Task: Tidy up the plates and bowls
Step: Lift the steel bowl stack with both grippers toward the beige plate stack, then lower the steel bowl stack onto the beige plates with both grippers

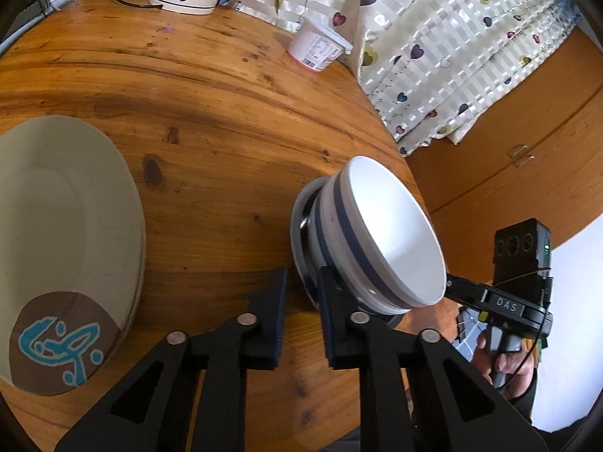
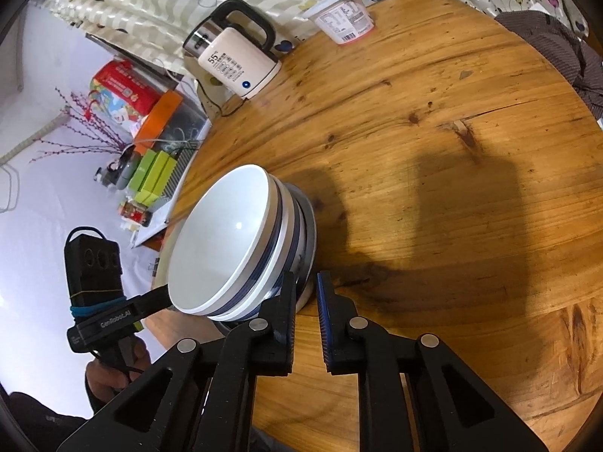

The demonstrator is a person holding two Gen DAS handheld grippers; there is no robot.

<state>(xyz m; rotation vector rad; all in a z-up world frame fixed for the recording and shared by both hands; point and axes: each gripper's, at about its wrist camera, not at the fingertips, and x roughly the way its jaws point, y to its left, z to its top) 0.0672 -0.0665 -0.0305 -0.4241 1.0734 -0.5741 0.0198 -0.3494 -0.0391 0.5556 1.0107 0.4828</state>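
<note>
Stacked bowls on saucer, seemingly empty

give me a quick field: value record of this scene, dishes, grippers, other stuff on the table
surface: round wooden table
bowls: stack of white bowls with blue bands, on a small plate near the table edge
plates: stacked plates, top one with a brown patch and blue drawing
left hand-held gripper: open, one finger beside the bowl stack
right hand-held gripper: open, beside the bowl stack
other: electric kettle, yogurt tub
</note>
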